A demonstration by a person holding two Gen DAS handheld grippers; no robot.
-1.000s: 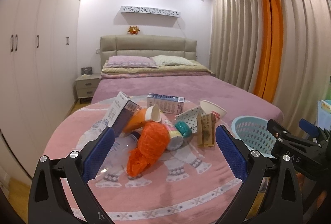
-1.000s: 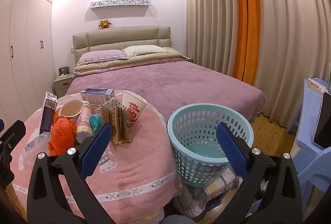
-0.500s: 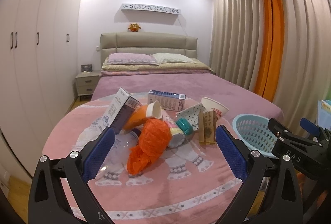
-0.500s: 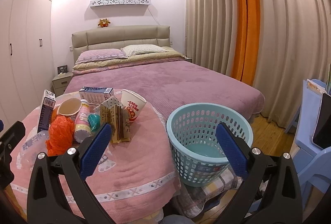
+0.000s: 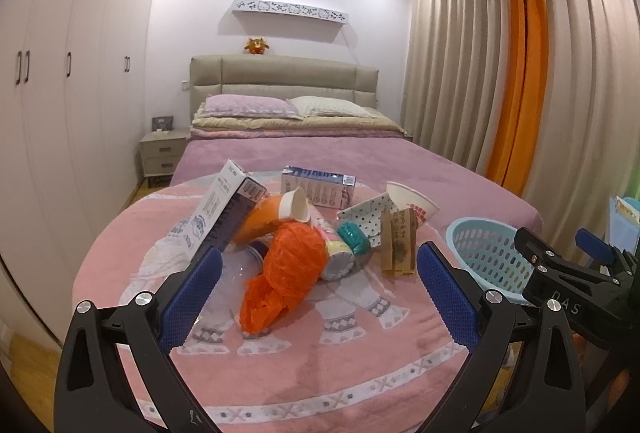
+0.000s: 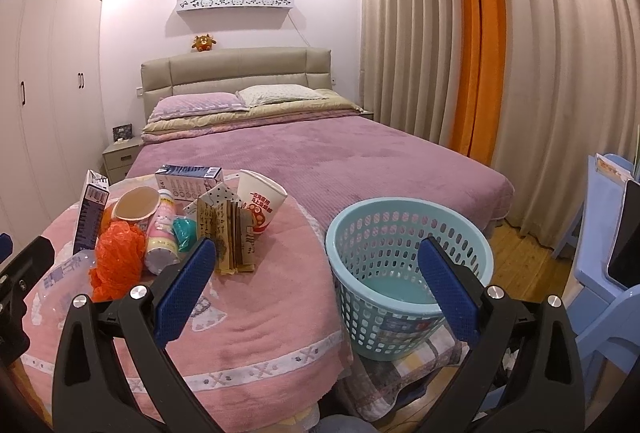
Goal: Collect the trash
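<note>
The trash sits heaped around the middle of a round table [image 5: 304, 365] draped in a pink towel-like cover, toward its far edge. Nearest is one crumpled orange plastic bag [image 5: 286, 273], which looks light, soft and springy; it should be pinched at its bunched top, where the folds are thickest. One clear plastic bottle [image 5: 236, 269] lies partly under it, probably slippery and easily crushed, best taken across its body. There are two cartons, a tall one [image 5: 226, 211] leaning on the pile's left and a blue-printed one [image 5: 318, 187] lying at the back; both look stiff and light, easy to clamp across flat faces. I count two paper cups, an orange one [image 5: 276, 213] and a white one with red print [image 6: 260, 205], both thin-walled and likely to buckle. One pastel drink bottle [image 6: 160, 237], one teal lump [image 5: 354, 239] and one folded brown paper bag [image 6: 234, 237] complete the heap; a dotted paper piece is harder to identify. One pale blue perforated basket [image 6: 404, 261] stands just beside the table's right edge. The left gripper [image 5: 316, 297] and right gripper [image 6: 316, 281] both gape wide, holding nothing.
</note>
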